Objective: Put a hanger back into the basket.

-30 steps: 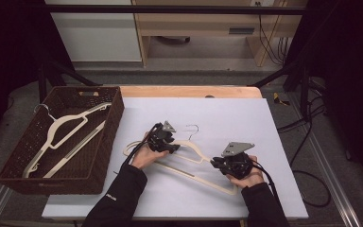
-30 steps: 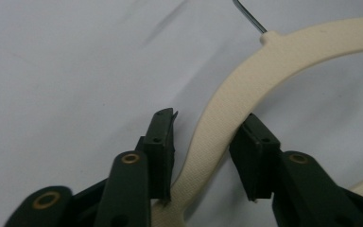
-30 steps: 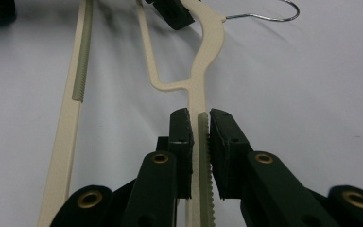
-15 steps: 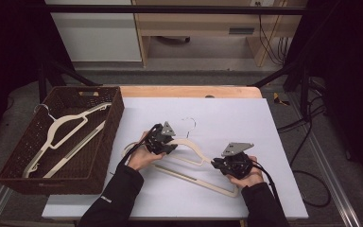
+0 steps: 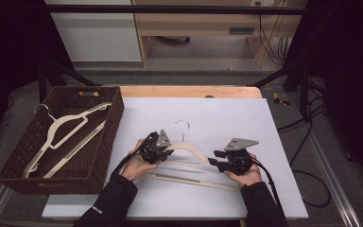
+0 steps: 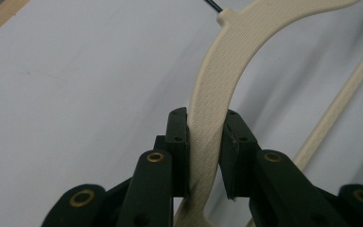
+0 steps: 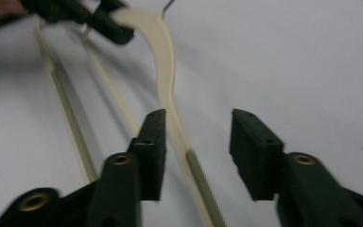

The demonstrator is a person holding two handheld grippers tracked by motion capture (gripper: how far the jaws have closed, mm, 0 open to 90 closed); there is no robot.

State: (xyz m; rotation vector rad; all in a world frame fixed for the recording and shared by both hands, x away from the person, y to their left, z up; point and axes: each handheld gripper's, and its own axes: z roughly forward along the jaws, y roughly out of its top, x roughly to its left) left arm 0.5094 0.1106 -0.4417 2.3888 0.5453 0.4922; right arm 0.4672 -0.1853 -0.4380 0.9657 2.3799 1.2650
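A cream hanger [image 5: 187, 148] with a wire hook lies on the white table top [image 5: 227, 118]. My left gripper [image 5: 167, 153] is shut on the hanger's left arm close to the neck. In the left gripper view [image 6: 207, 151] both pads press the ribbed cream arm [image 6: 217, 85]. My right gripper [image 5: 213, 161] stands open at the hanger's right arm. In the right gripper view [image 7: 197, 142] that arm [image 7: 163, 61] runs between the jaws, close to the left one. The left gripper [image 7: 108, 21] shows at the top left of that view.
A dark wicker basket [image 5: 108, 142] stands at the table's left and holds two more cream hangers [image 5: 61, 128]. A wooden strip [image 5: 189, 91] runs along the table's far edge. Cables [image 5: 307, 156] trail off at the right.
The hanger has shifted a little to the left with the left gripper, which also came slightly nearer. The right gripper has barely moved.
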